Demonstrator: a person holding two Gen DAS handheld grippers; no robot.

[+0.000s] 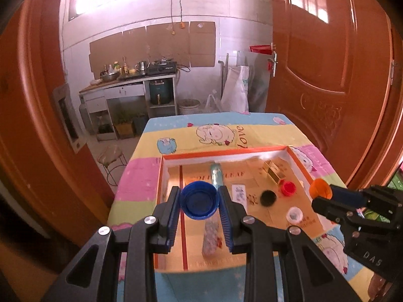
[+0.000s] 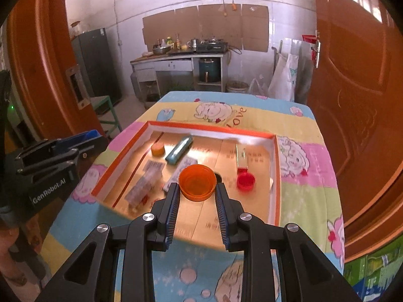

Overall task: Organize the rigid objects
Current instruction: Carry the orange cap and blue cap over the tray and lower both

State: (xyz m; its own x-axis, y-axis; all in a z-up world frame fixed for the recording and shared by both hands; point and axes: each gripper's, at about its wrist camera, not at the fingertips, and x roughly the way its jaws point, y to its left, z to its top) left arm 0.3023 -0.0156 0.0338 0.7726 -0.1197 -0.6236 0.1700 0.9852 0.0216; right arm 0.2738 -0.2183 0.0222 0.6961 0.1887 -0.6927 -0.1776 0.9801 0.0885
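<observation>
The left tongs [image 1: 199, 201] are clamped on a blue bottle cap [image 1: 199, 200], its hollow side facing the camera, one blue-ribbed finger pressed against each side of its rim. The cap hangs above the near left part of an orange-rimmed cardboard tray [image 1: 221, 152] that sits on the worktop [image 1: 141, 173], which is covered with a cartoon-printed cloth.

The right tongs [image 2: 197, 185] are clamped on an orange bottle cap [image 2: 197, 182], also hollow side toward the camera, held above the near middle of the same tray [image 2: 211, 127].

Inside the tray, seen from the right wrist, lie a teal tube [image 2: 179, 149] toward the far left, a small orange cap [image 2: 158, 149] just left of it, and a red cap [image 2: 245, 181] to the right of the held orange cap. From the left wrist, a black cap [image 1: 268, 198] and a white cap [image 1: 294, 215] lie in the right half, with a gold box [image 1: 274, 173] farther back.
</observation>
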